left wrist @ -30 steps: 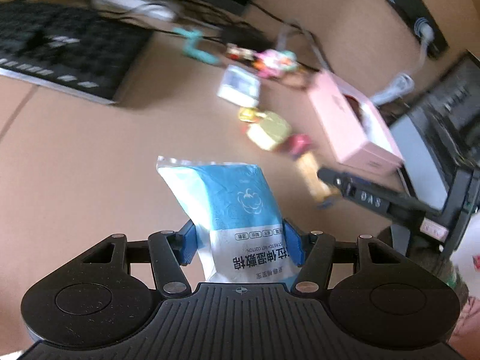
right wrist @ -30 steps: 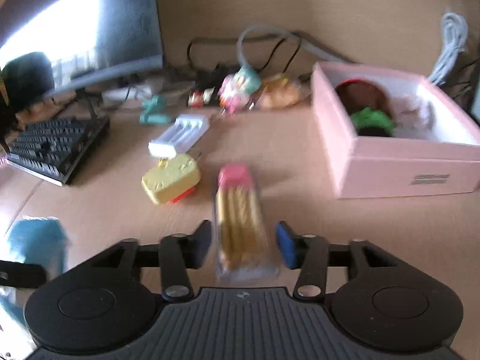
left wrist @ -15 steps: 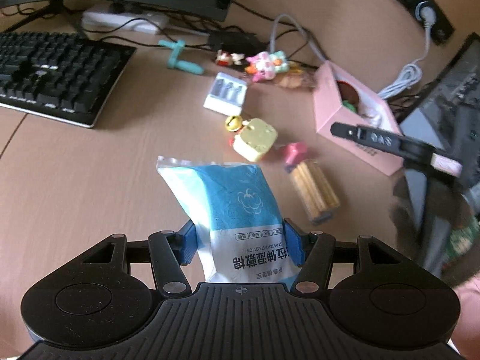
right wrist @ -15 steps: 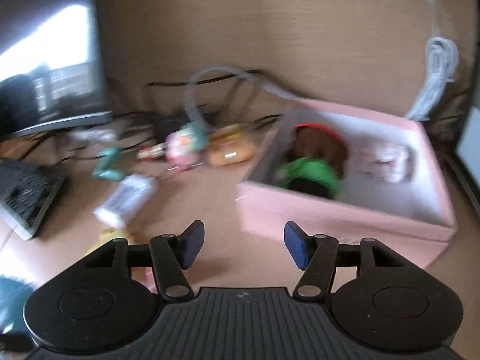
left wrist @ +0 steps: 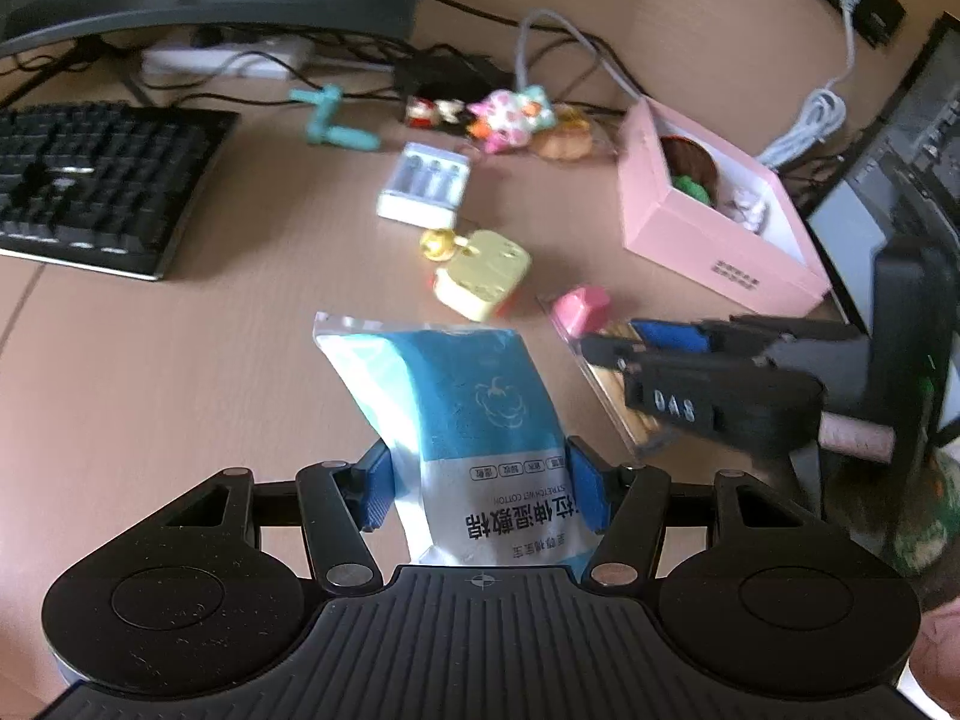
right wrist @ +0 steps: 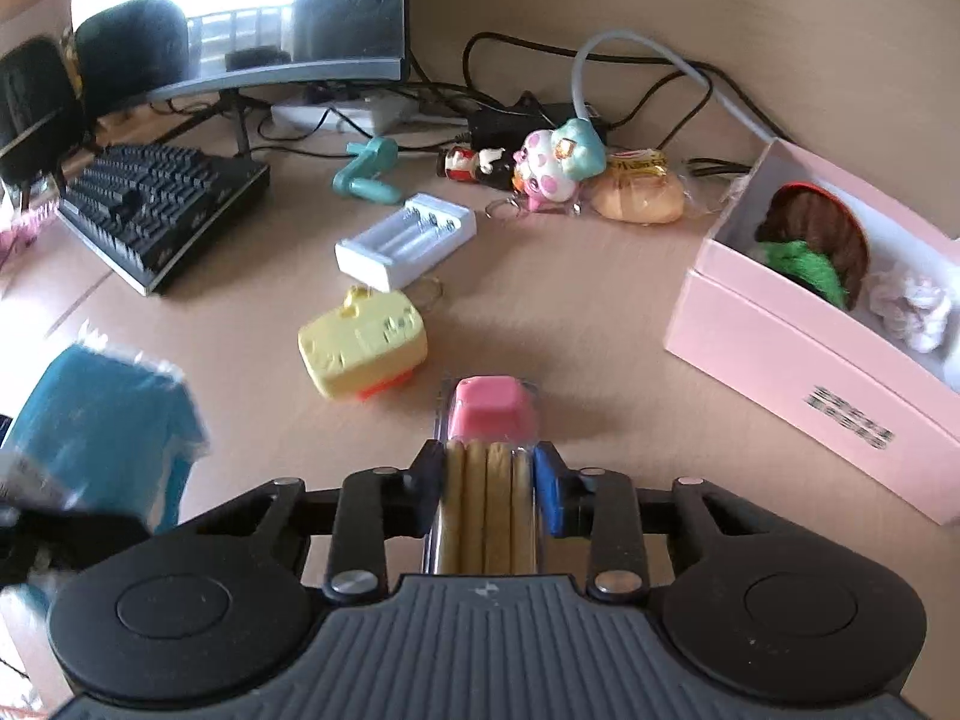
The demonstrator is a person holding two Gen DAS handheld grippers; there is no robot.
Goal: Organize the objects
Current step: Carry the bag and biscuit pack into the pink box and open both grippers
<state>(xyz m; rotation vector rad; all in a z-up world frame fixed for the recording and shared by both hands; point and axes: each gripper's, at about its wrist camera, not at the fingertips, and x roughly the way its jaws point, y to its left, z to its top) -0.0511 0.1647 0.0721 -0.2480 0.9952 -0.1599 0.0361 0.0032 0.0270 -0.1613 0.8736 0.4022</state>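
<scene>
On the left side of the desk (right wrist: 600,312) sits a black keyboard (left wrist: 102,180), and it is not part of this job. Next comes the left gripper (left wrist: 480,489). It is clenched on a blue wipes pack (left wrist: 468,420), with its blue pads pressed on both sides of the pack's lower end. The pack looks soft and squishy, and its plastic skin may be slippery, so holding it low and firm seems best. It looks light.

In the middle, a white battery charger (right wrist: 405,240) and a yellow toy block (right wrist: 363,351) lie on the desk, near each other.

Just to the right of them is the right gripper (right wrist: 489,477). Its jaws are closing on a clear pencil case (right wrist: 489,468) with a pink top, and the pads now touch its long sides. The case lies on the desk, pink end pointing away. It looks stiff and smooth, so it could slip. Squeezing across the narrow middle seems the safest way to lift it.

Far to the right stands the open pink box (right wrist: 798,372). A brown and green thing and a white fluffy thing are already inside. There seems to be room left for the case and the pack.
</scene>
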